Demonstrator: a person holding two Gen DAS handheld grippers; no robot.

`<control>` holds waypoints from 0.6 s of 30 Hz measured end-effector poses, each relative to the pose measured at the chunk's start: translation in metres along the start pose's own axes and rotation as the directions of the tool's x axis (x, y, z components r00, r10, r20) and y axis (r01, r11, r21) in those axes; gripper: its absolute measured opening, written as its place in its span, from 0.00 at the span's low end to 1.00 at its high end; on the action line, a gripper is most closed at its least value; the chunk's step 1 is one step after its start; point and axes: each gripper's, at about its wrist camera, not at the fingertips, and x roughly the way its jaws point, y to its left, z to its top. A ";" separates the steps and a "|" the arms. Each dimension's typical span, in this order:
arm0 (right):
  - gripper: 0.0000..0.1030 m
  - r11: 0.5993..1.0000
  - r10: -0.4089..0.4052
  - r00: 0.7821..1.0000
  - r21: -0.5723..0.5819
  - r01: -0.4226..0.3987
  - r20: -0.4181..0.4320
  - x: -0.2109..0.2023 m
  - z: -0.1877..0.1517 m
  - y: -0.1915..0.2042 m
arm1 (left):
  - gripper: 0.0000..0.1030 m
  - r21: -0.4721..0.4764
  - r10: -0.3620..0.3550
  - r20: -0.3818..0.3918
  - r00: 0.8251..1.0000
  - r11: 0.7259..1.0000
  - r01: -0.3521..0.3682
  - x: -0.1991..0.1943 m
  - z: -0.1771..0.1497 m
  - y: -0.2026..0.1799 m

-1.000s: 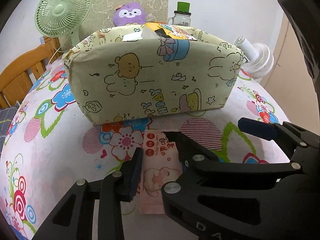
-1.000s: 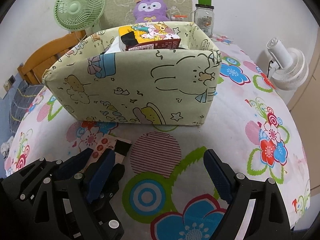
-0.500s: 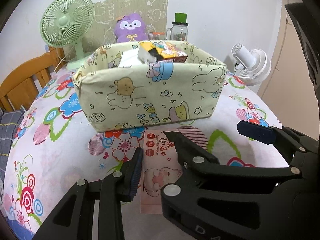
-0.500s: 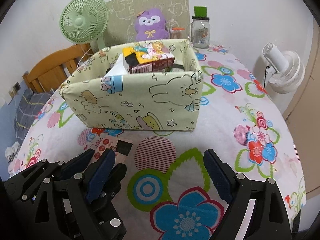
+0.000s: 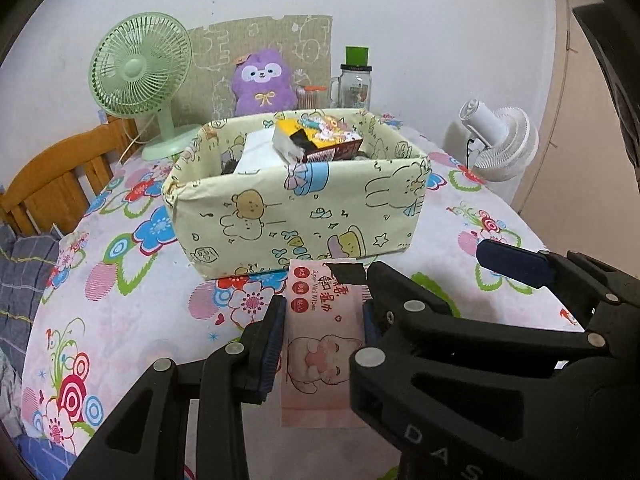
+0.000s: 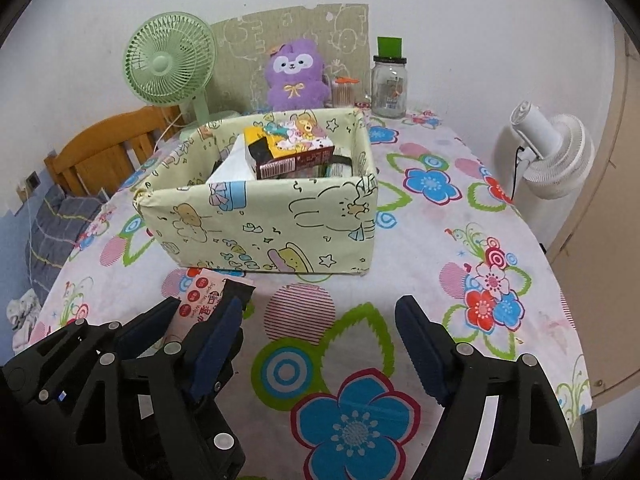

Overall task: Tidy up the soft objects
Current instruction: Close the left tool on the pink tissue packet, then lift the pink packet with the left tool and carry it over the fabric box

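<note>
While the left gripper (image 5: 324, 330) has lifted the pink wipes pack (image 5: 320, 344) clamped between its jaws, the fabric box (image 5: 300, 200) lies ahead; the right gripper (image 6: 320, 344) jaws, empty, are closing.

You see a matt printed cloth (image 6: 460, 240) over the table and a soft fabric bin (image 5: 304, 216). The wipes pack (image 5: 320, 340) is glossy plastic film. The plush (image 6: 296, 76) is fuzzy, the jar (image 6: 389, 84) clear glass, the fan (image 5: 140, 68) smooth plastic, the chair (image 5: 52, 176) varnished wood.
</note>
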 end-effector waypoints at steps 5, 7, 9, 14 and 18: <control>0.79 1.000 -0.004 1.000 0.006 0.004 0.020 -0.012 0.008 -0.001 | 0.38 0.007 0.002 0.019 1.000 1.000 -0.002 -0.011 0.008 -0.004; 0.79 1.000 -0.009 0.999 0.010 0.009 0.034 -0.019 0.014 -0.001 | 0.38 0.009 0.001 0.033 0.999 1.000 -0.001 -0.016 0.013 -0.004; 0.79 1.000 -0.010 0.999 0.008 0.009 0.046 -0.025 0.018 0.000 | 0.38 0.008 0.000 0.046 0.999 1.000 -0.001 -0.021 0.018 -0.004; 0.79 1.000 -0.012 0.997 0.001 0.012 0.072 -0.037 0.028 0.002 | 0.38 0.007 0.002 0.071 0.997 1.000 -0.003 -0.032 0.027 -0.002; 0.78 1.000 -0.022 0.997 -0.003 0.023 0.080 -0.043 0.033 0.005 | 0.38 0.005 0.001 0.078 0.997 1.000 -0.001 -0.038 0.033 -0.001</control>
